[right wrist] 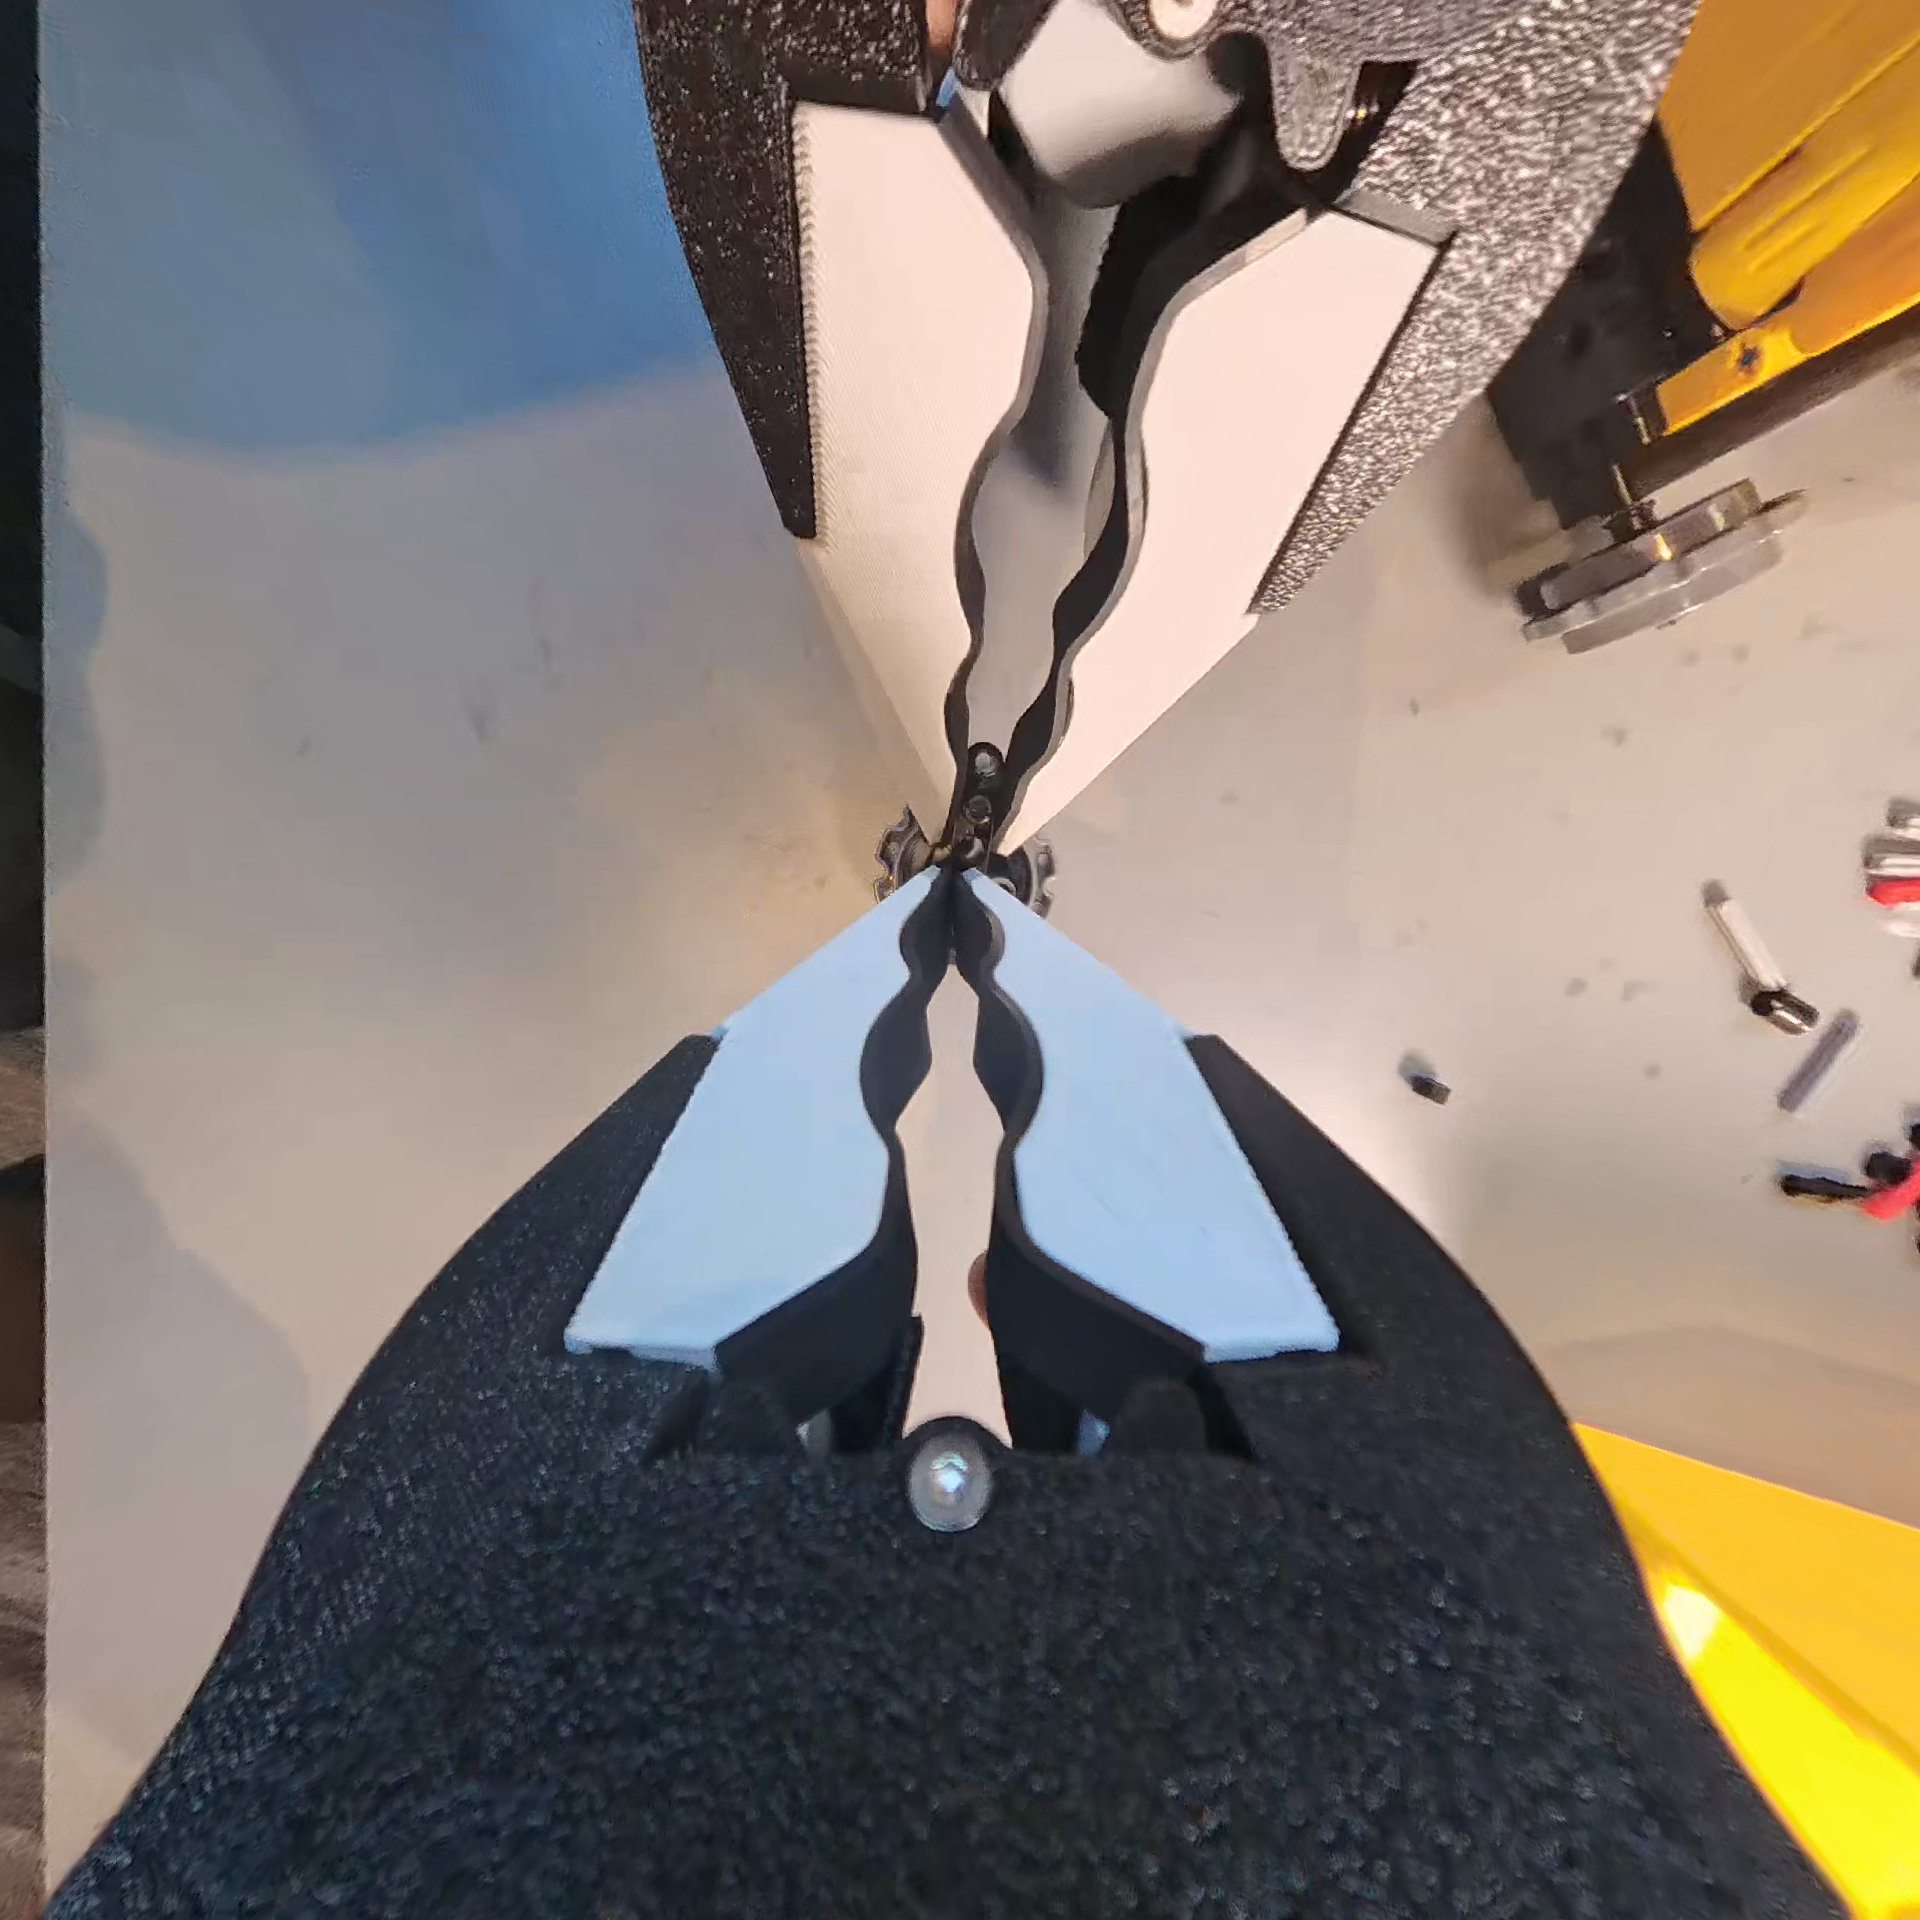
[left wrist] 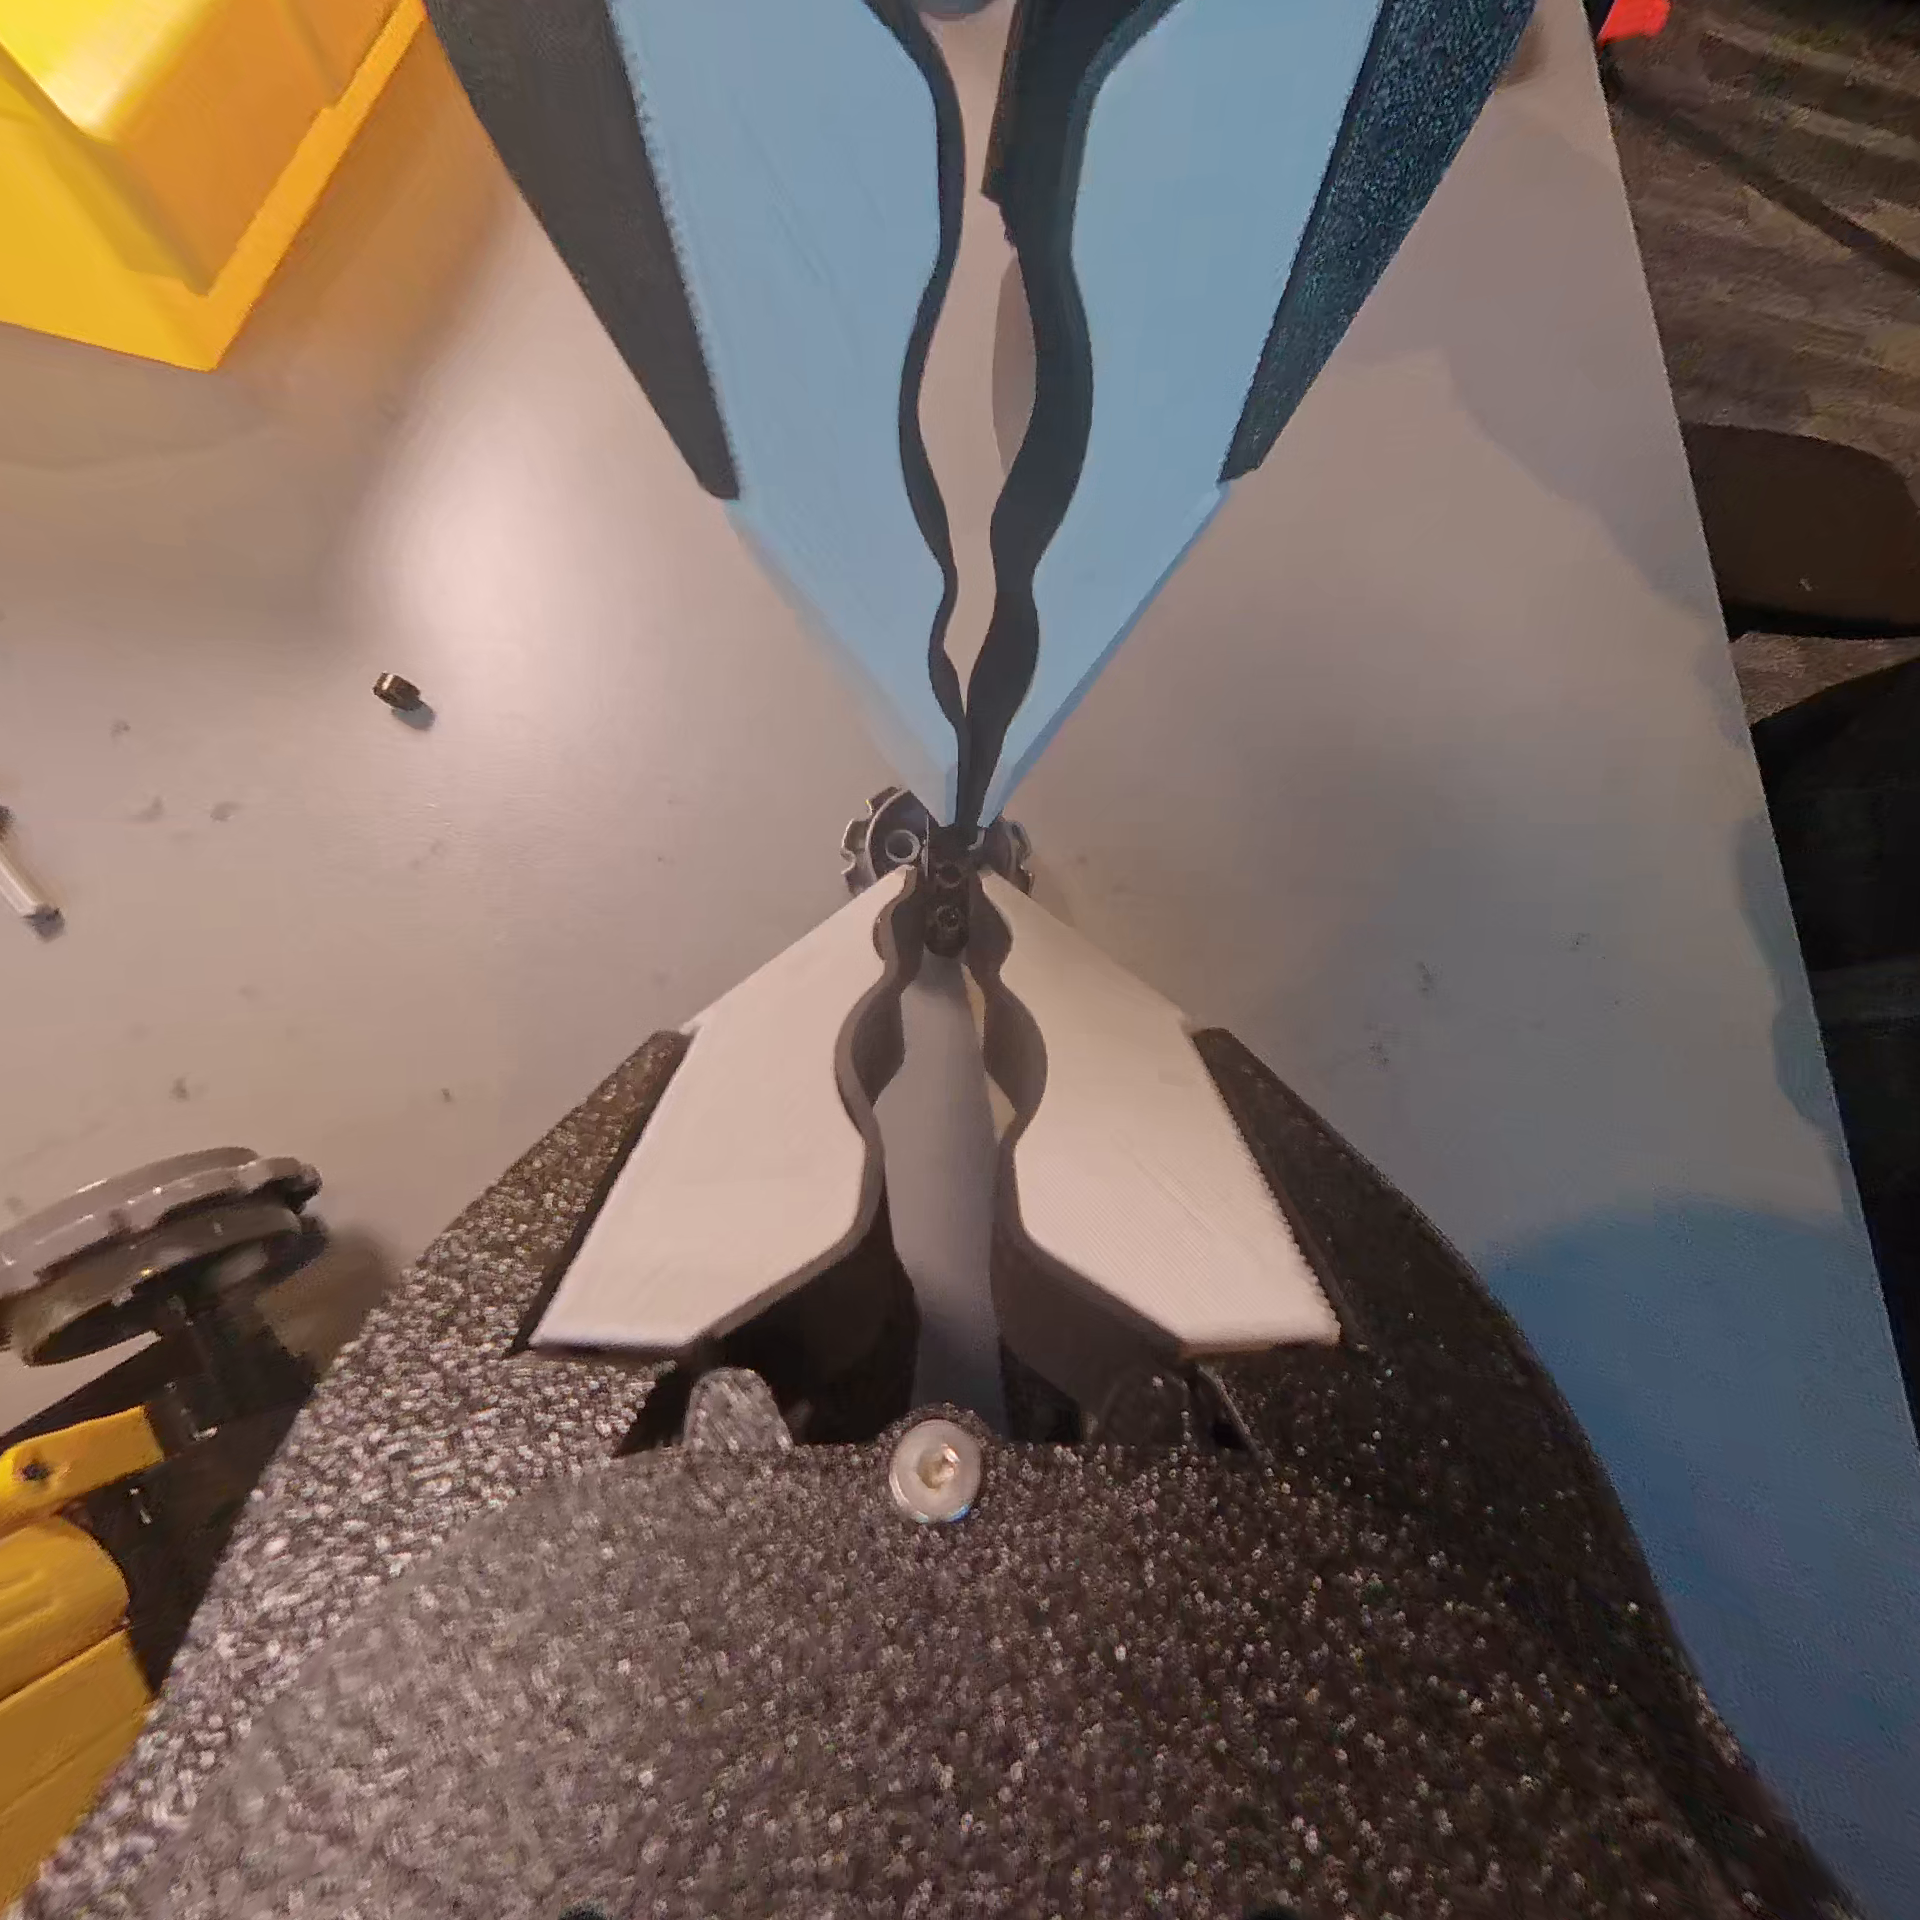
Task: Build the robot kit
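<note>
Both tools, left (left wrist: 943,914) and right (right wrist: 951,883), were closed on one small black metal link (left wrist: 948,868), tip to tip, above our white worktop (left wrist: 416,582); a black toothed wheel (left wrist: 883,842) lay just under.

Workshop bench, white table (right wrist: 1351,831), scattered small hardware (right wrist: 1766,966), yellow bin (left wrist: 156,177)

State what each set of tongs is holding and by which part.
Both tongs grip one small black perforated strip above the table: left tongs hold its near end, right tongs the opposite end, fingertips nearly meeting.
</note>
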The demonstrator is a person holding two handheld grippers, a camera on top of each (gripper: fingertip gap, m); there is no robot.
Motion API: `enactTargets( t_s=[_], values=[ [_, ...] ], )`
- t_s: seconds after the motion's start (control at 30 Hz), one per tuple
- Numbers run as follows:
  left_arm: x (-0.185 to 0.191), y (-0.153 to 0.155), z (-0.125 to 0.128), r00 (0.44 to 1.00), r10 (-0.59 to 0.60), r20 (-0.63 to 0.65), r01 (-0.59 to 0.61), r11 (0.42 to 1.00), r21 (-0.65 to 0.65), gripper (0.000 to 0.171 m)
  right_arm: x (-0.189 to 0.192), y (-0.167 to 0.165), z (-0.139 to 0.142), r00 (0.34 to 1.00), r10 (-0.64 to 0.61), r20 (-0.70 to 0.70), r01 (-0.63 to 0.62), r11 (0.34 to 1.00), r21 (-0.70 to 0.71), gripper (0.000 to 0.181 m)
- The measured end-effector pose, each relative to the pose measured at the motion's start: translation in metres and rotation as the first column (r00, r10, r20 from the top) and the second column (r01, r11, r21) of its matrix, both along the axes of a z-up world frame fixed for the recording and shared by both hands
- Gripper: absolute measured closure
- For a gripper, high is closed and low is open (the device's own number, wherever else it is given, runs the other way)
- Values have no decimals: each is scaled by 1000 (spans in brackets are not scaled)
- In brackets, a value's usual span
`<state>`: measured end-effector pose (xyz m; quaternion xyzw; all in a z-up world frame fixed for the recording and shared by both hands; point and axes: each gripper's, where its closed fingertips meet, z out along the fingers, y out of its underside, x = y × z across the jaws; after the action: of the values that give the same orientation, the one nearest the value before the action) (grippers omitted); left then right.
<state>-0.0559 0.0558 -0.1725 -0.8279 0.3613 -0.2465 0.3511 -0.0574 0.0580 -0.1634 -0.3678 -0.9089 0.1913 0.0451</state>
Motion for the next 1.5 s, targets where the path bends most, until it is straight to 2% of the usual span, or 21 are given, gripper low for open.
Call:
enactTargets(
  t_s=[0.07, 0.17, 0.23, 0.33, 0.4, 0.5, 0.63, 0.73, 0.8, 0.97, 1.1, 1.27, 1.37, 1.5],
  values=[
    [0, 0, 0, 1000, -4, 30, 5, 1000, -22, 166, 0, 0, 0, 1000, -24, 8, 25, 1000, -19, 181],
    [2, 0, 0, 998, -6, 56, 8, 999, -38, 166, 0, 1, 3, 999, 6, -33, -6, 1000, -3, 180],
    [2, -1, 1, 998, -4, 67, 7, 999, -39, 166, -2, -1, 14, 997, -22, -74, 16, 997, -76, 165],
    [1, -1, 1, 997, -2, 72, 5, 999, -37, 166, 0, 1, 28, 985, -93, -143, 66, 981, -181, 152],
    [1, -2, 1, 997, -4, 76, 6, 999, -35, 166, 9, 4, 19, 983, -113, -145, 85, 979, -186, 137],
    [2, -3, 7, 992, 0, 126, 5, 999, -40, 166, 17, 2, 1, 971, -164, -175, 126, 970, -208, 123],
    [0, -3, 34, 942, 31, 333, -11, 998, -63, 166, 9, -8, 10, 904, -251, -346, 136, 936, -323, 124],
    [-1, -6, 54, 873, 34, 486, 3, 997, -75, 166, -1, -10, 34, 806, -335, -488, 122, 901, -416, 130],
    [-1, -7, 63, 839, 33, 544, 8, 997, -73, 166, -5, -11, 48, 750, -376, -545, 108, 882, -459, 135],
    [-2, -11, 88, 756, 4, 654, 14, 1000, -22, 166, -10, -15, 66, 678, -429, -597, 69, 846, -528, 139],
    [-6, -13, 106, 655, 4, 756, 6, 1000, -10, 166, -12, -15, 89, 599, -507, -620, 20, 784, -621, 143],
    [-6, -18, 122, 535, -6, 845, 43, 999, -20, 166, -10, -19, 110, 560, -543, -626, -40, 737, -675, 144],
    [-4, -20, 125, 535, -22, 845, 46, 999, -3, 166, -8, -21, 116, 556, -553, -621, -70, 713, -697, 144],
    [-4, -23, 126, 606, -57, 794, 13, 998, 62, 164, -5, -20, 119, 548, -557, -624, -101, 696, -711, 145]
  ],
)
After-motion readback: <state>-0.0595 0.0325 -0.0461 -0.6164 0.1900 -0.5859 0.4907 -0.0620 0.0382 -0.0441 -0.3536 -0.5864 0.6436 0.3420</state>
